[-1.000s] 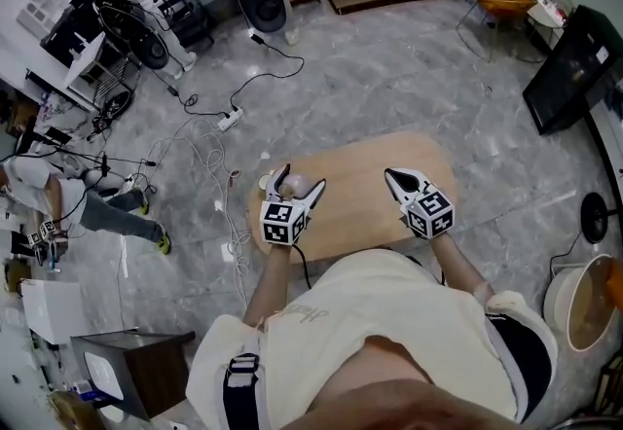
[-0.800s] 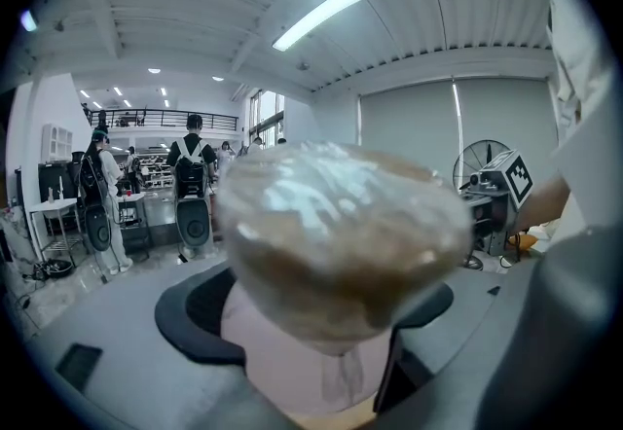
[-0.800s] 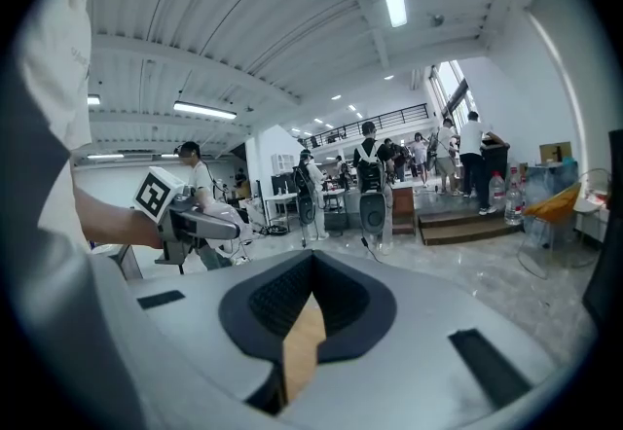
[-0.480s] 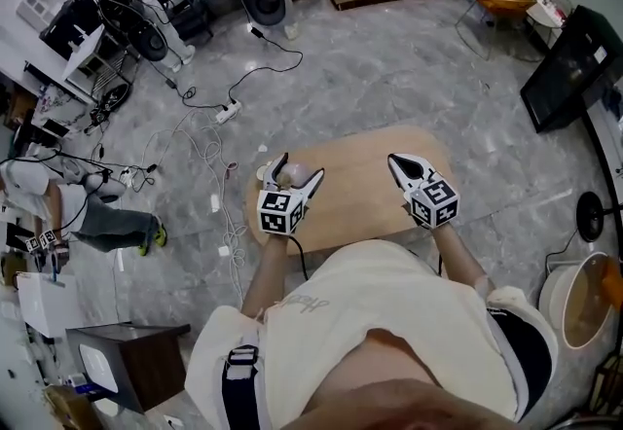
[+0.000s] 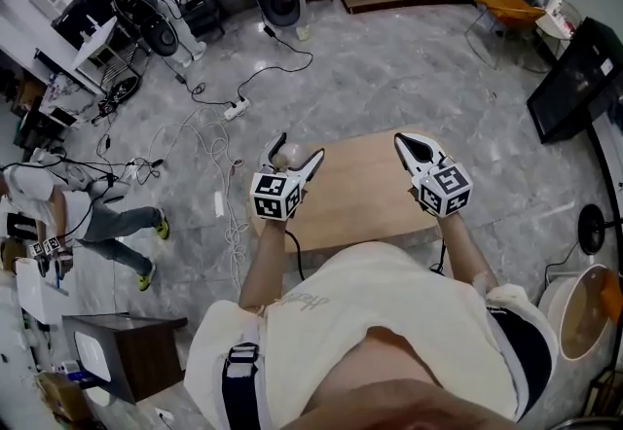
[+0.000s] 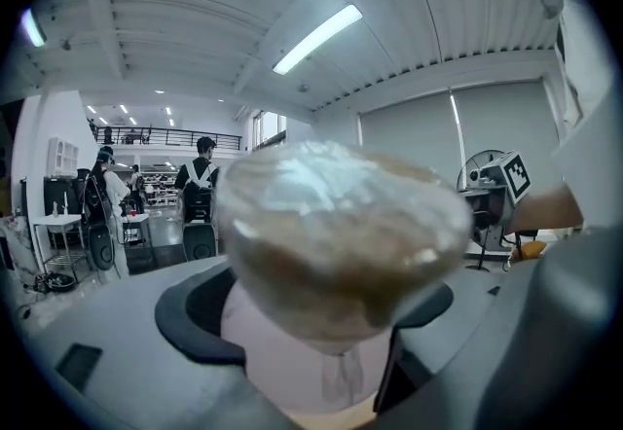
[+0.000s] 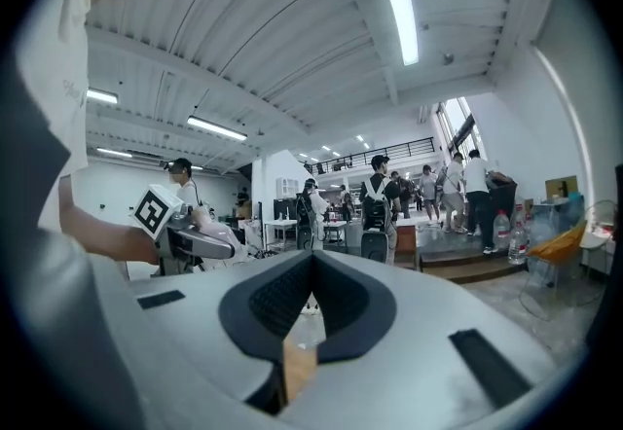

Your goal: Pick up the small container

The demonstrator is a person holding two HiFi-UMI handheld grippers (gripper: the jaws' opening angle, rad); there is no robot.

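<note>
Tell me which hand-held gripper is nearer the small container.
Left. The left hand-held gripper grips the small container; the right hand-held gripper, shut and empty, is apart to its right.

The small round translucent plastic container [image 6: 336,243] is clamped between the two jaws of the left hand-held gripper [image 5: 299,148], whose dark pads press on its lower sides from left and right. It sits upright, with its wider top above the pads and its body narrowing downward like a little bowl. The upper part looks brownish through the clear wall, and the top shows a whitish, glossy sheen; the lower part is pale and pinkish. What it holds cannot be told. From the head view it shows as a pale rounded lump [image 5: 289,159], held above the far left corner of the light wooden worktop [image 5: 370,195].
</note>
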